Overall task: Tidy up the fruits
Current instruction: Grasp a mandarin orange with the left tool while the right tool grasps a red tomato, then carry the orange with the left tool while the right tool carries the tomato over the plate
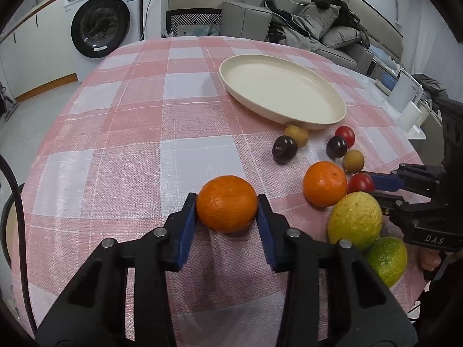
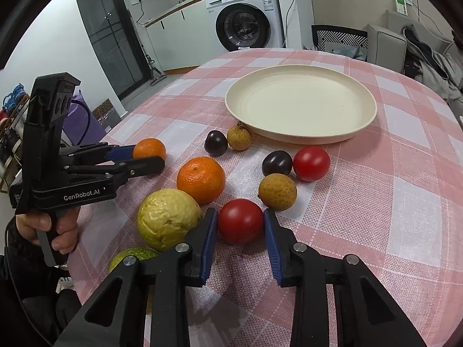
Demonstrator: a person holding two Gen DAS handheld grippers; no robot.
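My left gripper (image 1: 227,204) is shut on an orange (image 1: 227,203) that rests on the checked tablecloth; it also shows in the right wrist view (image 2: 149,148). My right gripper (image 2: 240,225) has its blue pads touching both sides of a red tomato (image 2: 240,224) on the cloth. Around it lie a second orange (image 2: 201,180), a yellow fruit (image 2: 168,222), a green fruit (image 2: 131,256), two brown longans (image 2: 277,191) (image 2: 239,137), two dark plums (image 2: 277,162) (image 2: 215,142) and another tomato (image 2: 311,163). A cream plate (image 2: 301,104) stands empty behind them.
The round table's edge (image 1: 46,133) curves close on the left and near side. A washing machine (image 1: 101,20), a chair (image 1: 194,23) and a grey sofa (image 1: 318,29) stand beyond the table. White containers (image 1: 408,110) sit at the right edge.
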